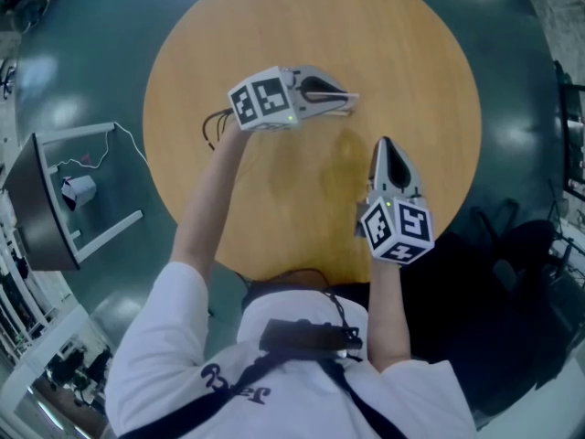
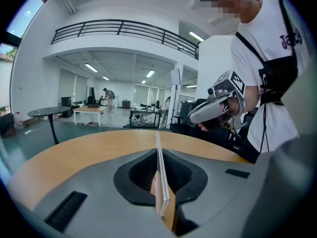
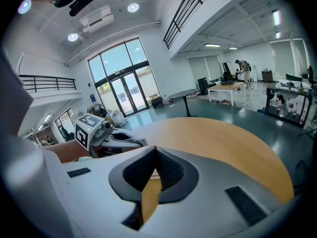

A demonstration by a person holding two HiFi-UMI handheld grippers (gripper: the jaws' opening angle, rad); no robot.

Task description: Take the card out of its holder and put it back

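A thin, flat white card holder (image 2: 160, 180) stands edge-on between the left gripper's (image 2: 158, 152) black pads, which are shut on it. Two thin layers show at its edge; I cannot tell whether the card is inside. In the head view the left gripper (image 1: 340, 100) hangs over the far middle of the round wooden table (image 1: 430, 71), pointing right, with the holder (image 1: 351, 101) sticking out of its tips. The right gripper (image 1: 384, 146) is nearer the person, pointing away, a short way from the holder. Its jaws (image 3: 156, 150) are shut with nothing between them. From the right gripper view the left gripper (image 3: 130, 142) shows to the left.
The table's rim (image 1: 160, 181) drops to a dark green floor. A black screen on a white frame (image 1: 41, 210) stands on the floor at the left, and dark equipment (image 1: 571, 144) at the right. The person's torso (image 1: 302, 373) is at the near edge.
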